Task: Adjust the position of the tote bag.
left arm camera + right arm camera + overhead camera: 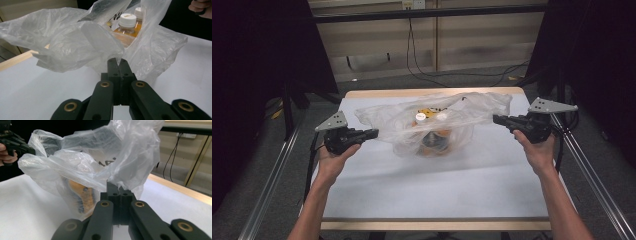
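Jaws clamped together, the left gripper (117,62) pinches the near edge of a clear plastic bag (75,42) at its fingertips; beyond them stand white-capped orange bottles (127,25). The right gripper (117,185) likewise grips the bag's opposite edge, stretching it open above the white table (437,185).
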A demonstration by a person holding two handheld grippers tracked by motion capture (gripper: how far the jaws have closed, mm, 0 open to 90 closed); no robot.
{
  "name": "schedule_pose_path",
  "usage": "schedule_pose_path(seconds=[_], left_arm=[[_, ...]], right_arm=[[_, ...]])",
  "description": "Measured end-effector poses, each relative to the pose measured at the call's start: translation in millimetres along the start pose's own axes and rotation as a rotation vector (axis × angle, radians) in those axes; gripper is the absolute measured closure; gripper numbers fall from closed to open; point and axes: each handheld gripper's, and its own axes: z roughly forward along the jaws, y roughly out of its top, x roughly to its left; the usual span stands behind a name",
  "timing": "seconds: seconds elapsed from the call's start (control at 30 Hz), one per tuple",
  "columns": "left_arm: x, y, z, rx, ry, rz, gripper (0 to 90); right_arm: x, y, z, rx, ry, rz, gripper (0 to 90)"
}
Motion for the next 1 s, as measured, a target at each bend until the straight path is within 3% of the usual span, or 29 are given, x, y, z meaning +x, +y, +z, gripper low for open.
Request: schedule_pose_path(seconds=[0.43,0.63,0.87,1.0], left_arm=[[5.5,-15.7,17.0,0.092,0.0,-0.019,90.0],[6.7,-23.6,27.5,0.148,-0.003,-0.023,90.0],[10.9,-31.0,32.6,0.181,0.011,-0.026,90.0],[10.3,-35.1,37.6,0.229,0.012,-0.017,90.0]], right_arm=[[-8.2,-21.5,19.3,0.109,-0.009,0.023,90.0],[-15.1,-37.2,27.5,0.155,-0.01,0.063,90.0],[-17.3,-48.5,38.6,0.207,-0.008,0.069,90.0],[-17.4,-56.2,46.2,0.25,-0.007,0.063,90.0]])
